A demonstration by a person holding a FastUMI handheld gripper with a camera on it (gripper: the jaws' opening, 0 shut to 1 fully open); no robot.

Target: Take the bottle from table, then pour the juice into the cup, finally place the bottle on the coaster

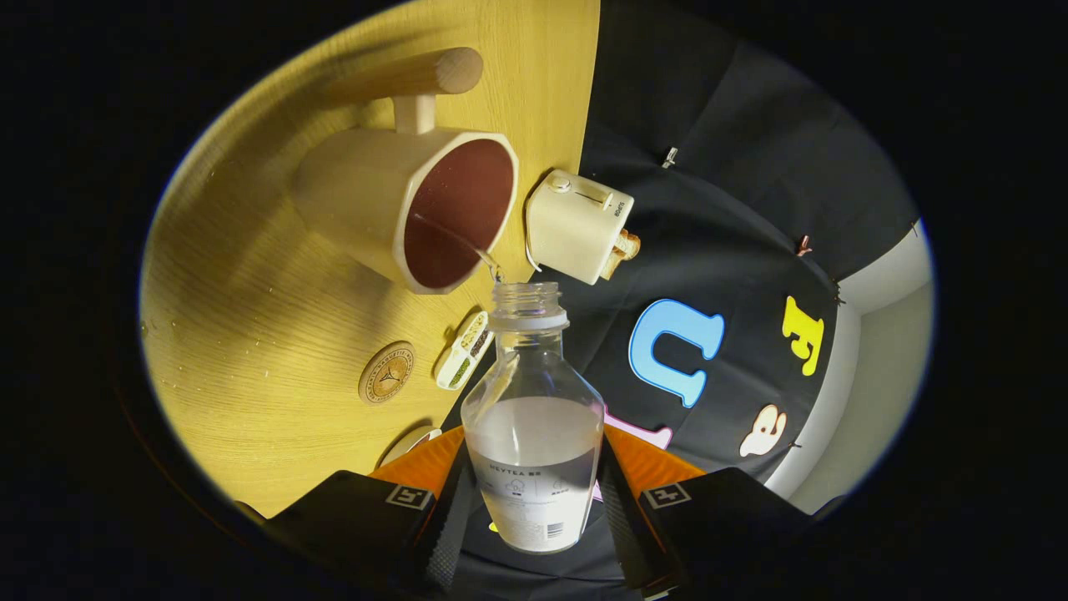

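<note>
Pouring is underway: gripper clamps the tilted bottle between both fingers, juice trickling into the cup at eleven o'clock. Coaster at ten o'clock awaits.

Jaws clamp bottle, pouring into cup.

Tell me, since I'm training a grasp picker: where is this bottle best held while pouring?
Grip the bottle on its straight lower body, coming from its two opposite sides, as the fingers do now. The walls there are parallel; above, the shoulder tapers to the open neck, which must stay clear to pour into the cup.
</note>
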